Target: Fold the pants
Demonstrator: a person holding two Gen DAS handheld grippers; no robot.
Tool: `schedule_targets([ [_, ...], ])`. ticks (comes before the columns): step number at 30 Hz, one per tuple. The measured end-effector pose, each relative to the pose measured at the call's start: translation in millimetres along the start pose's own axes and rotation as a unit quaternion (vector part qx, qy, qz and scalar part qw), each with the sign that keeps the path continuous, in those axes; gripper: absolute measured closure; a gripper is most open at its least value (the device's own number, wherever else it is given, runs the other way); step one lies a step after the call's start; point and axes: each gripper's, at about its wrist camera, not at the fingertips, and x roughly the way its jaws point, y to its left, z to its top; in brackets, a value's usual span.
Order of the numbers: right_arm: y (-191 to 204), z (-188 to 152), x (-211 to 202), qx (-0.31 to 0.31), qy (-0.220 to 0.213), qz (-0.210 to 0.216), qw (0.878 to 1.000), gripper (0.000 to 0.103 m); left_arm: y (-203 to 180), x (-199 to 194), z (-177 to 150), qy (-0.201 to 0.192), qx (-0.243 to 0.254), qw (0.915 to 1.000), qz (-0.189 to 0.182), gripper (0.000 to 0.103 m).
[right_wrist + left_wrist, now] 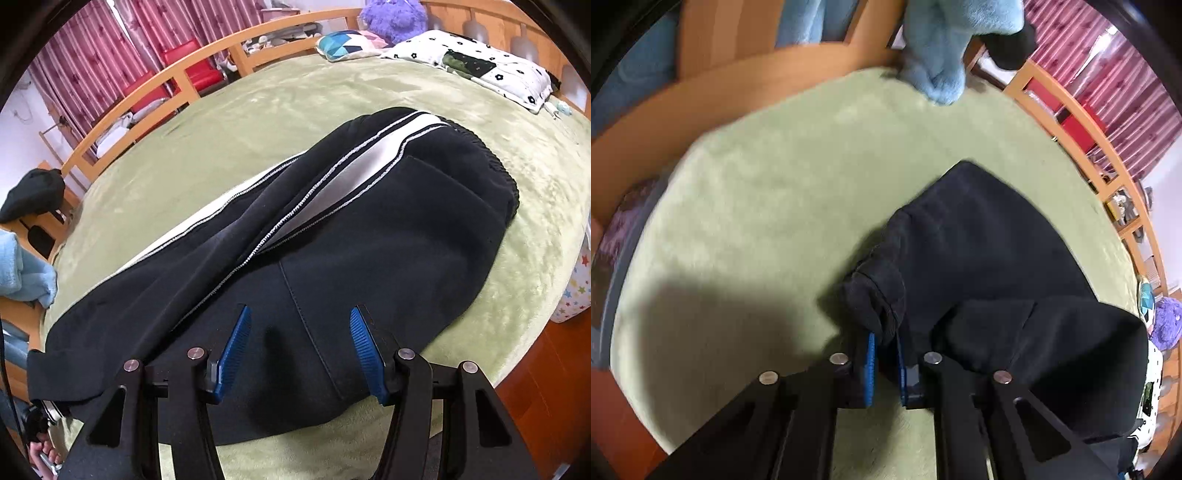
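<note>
Lying lengthwise on green plush bed cover (258, 122): black fleece pants with white side stripes (369, 236), legs overlapping, elastic waistband toward pillows. Left claw (885, 354) pinched shut on bunched cuff (875, 299). Right claw (301, 350) half-open above seat fabric, gripping nothing.

No legible text anywhere (only fabric patterns)

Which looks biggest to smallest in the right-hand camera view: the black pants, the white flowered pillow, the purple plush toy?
1. Black pants, by far.
2. White flowered pillow.
3. Purple plush toy, partly cut off.
The pants are nearest the camera, so they look extra large.
</note>
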Motion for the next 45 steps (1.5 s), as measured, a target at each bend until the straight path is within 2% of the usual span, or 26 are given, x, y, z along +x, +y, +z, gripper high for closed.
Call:
schedule_targets([
  [3,-4,-1,-6,-0.003,0.003,0.011,1.0,0.046,-10,-14,-4,0.011,0.026,0.9996,-0.007,0.087],
  [5,-4,-3,-10,-0.005,-0.003,0.014,1.0,0.046,-17,-31,-11,0.004,0.045,0.9981,-0.041,0.07],
  [7,-5,-6,-15,-0.005,-0.01,0.018,1.0,0.046,-25,-48,-22,-0.005,0.06,0.9955,-0.073,0.061],
  [11,-10,-8,-13,0.003,-0.004,0.034,0.999,0.046,-47,-60,-44,0.005,0.097,0.9913,-0.088,0.06],
  [18,-21,-12,-11,0.016,0.003,0.045,0.999,0.046,-68,-48,-68,0.047,0.085,0.9847,-0.145,0.06],
  [22,-26,-16,-10,0.026,0.009,0.044,0.999,0.046,-88,-44,-75,0.066,0.1,0.9766,-0.179,0.06],
  [26,-29,-19,-6,0.031,0.012,0.04,0.999,0.046,-95,-55,-85,0.059,0.126,0.9719,-0.19,0.049],
  [28,-30,-21,-3,0.035,0.016,0.042,0.998,0.046,-95,-59,-89,0.063,0.133,0.9677,-0.205,0.047],
  [29,-30,-21,-2,0.036,0.019,0.043,0.998,0.046,-95,-61,-91,0.069,0.136,0.9644,-0.216,0.041],
  [31,-27,-23,1,0.037,0.023,0.047,0.998,0.046,-96,-64,-96,0.072,0.137,0.96,-0.234,0.036],
  [34,-22,-25,3,0.031,0.023,0.05,0.998,0.046,-104,-66,-104,0.064,0.146,0.9609,-0.226,0.036],
  [37,-19,-26,7,0.027,0.027,0.051,0.998,0.046,-115,-54,-105,0.057,0.148,0.971,-0.179,0.036],
  [39,-18,-27,8,0.028,0.03,0.053,0.998,0.046,-115,-43,-101,0.059,0.126,0.9787,-0.151,0.038],
  [40,-19,-26,8,0.029,0.029,0.053,0.998,0.046,-114,-41,-98,0.057,0.118,0.9802,-0.149,0.04],
  [41,-19,-26,7,0.031,0.028,0.053,0.998,0.046,-114,-41,-94,0.048,0.11,0.982,-0.145,0.064],
  [43,-21,-26,5,0.033,0.025,0.052,0.998,0.046,-115,-47,-85,0.036,0.121,0.9799,-0.155,0.095],
  [45,-22,-25,3,0.034,0.021,0.049,0.998,0.046,-117,-65,-73,-0.009,0.136,0.9792,-0.151,0.097],
])
